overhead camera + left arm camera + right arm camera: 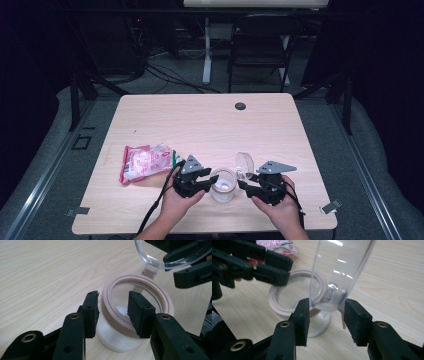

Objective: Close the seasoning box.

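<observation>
Pale wood-grain rectangular table (pixel 210 120), rounded corners. Small dark round cap (pixel 240 106) set in tabletop near far edge. Pink-and-white crinkled plastic packet (pixel 145 162) lies flat toward near left. Clear jar with beige rim (pixel 222 186) stands near front edge, white contents inside, well right of packet.

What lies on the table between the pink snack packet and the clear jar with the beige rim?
The left gripper, in the high view, jaws astride the jar's beige rim; packet beyond.
</observation>
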Available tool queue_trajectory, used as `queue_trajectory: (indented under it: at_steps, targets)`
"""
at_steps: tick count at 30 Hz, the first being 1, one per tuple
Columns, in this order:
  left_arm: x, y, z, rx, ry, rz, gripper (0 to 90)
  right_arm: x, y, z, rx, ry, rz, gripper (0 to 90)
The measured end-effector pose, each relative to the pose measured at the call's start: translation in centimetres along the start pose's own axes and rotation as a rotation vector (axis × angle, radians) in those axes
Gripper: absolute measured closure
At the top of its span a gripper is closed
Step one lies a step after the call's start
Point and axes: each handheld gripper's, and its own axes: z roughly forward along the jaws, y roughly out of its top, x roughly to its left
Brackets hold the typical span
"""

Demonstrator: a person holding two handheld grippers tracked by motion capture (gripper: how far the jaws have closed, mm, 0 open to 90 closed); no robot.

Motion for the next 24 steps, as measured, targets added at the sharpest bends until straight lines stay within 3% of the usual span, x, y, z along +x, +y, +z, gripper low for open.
queue_trajectory:
  at_steps: [4, 9, 14, 19, 24]
  targets:
    - [0.2, 0.2, -0.1, -0.013, 0.004, -0.006, 60.8, -0.5, -0.6, 0.2, 0.025, -0.017, -0.004, 57.2]
    - [0.4, 0.3, -0.2, -0.010, 0.009, 0.001, 60.8, -1.5, -1.5, 1.0, 0.016, -0.025, 0.010, 58.4]
    - [0.5, 0.2, -0.4, -0.011, 0.018, -0.005, 60.9, -1.8, -2.1, 2.0, 0.038, -0.049, -0.010, 63.7]
    - [0.8, 0.1, -0.7, -0.014, 0.027, -0.017, 60.9, -2.0, -2.3, 2.8, 0.040, -0.058, 0.020, 70.3]
    - [0.9, -0.1, -1.1, -0.019, 0.044, -0.016, 61.0, -2.6, -2.5, 3.5, 0.037, -0.021, 0.068, 75.3]
